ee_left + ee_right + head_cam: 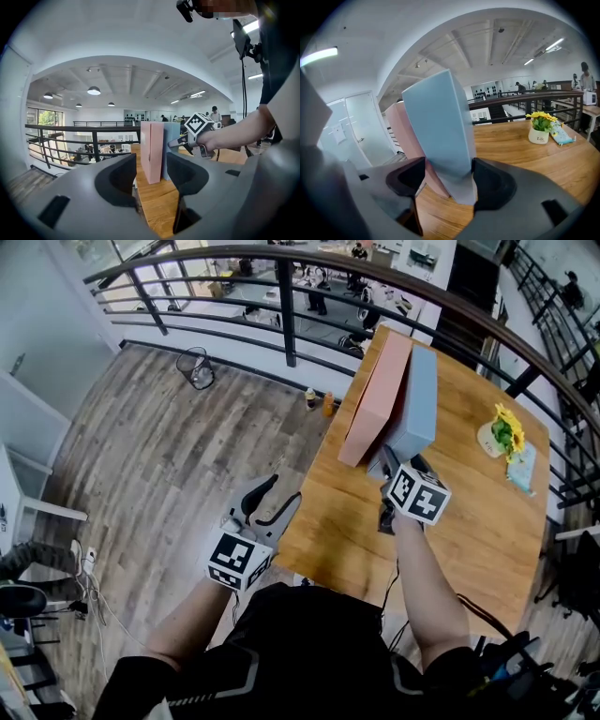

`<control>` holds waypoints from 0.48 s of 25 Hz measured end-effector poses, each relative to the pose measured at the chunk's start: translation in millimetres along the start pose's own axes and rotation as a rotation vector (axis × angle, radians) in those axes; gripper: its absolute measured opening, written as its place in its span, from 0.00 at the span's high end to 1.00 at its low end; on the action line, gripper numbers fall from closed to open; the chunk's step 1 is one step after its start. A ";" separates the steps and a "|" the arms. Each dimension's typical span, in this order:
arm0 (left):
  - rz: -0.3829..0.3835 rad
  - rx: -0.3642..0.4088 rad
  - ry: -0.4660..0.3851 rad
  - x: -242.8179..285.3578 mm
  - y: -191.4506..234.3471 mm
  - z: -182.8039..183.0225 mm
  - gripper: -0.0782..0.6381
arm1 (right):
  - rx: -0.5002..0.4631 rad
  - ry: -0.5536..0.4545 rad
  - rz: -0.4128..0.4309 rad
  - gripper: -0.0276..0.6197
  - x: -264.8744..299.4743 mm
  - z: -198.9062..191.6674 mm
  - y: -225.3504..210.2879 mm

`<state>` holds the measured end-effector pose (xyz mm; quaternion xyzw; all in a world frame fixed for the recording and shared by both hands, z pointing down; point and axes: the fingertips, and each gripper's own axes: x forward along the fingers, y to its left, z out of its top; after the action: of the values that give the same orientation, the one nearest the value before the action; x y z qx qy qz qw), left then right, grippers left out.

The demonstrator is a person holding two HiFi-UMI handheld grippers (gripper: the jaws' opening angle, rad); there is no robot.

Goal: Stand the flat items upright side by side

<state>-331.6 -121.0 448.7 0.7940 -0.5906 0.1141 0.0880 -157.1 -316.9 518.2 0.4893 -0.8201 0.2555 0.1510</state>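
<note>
Pink box (375, 399) and blue box (419, 395) stand upright side by side on the wooden table (469, 531), the right gripper (449, 176) spread loose around the blue one, the left gripper (277, 495) open and empty, yellow flowers (507, 426) in a small white pot (488, 440) nearby.

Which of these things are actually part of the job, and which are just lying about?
Part of the job: pink box and blue box, standing side by side on the table; right tool, open around the blue box; left tool, empty.

Just lying about: flower pot; wire bin and two small bottles on the floor.
</note>
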 end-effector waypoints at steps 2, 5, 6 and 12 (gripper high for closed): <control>-0.007 -0.002 -0.007 1.5 -1.8 0.1 0.58 | -0.012 -0.004 0.045 0.43 -3.8 -3.6 1.7; -0.022 -0.018 -0.006 5.5 -5.0 -1.5 0.58 | -0.052 -0.006 0.101 0.43 -9.7 -12.0 0.7; -0.027 -0.015 -0.005 6.9 -6.6 -1.4 0.58 | -0.067 -0.002 0.116 0.43 -10.4 -15.4 -0.2; -0.050 -0.003 0.006 13.6 -13.8 -2.6 0.58 | -0.141 -0.001 0.171 0.55 -5.1 -28.7 -9.4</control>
<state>-314.8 -128.8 455.0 0.8079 -0.5706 0.1135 0.0937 -146.4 -300.7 541.9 0.4060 -0.8747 0.2090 0.1624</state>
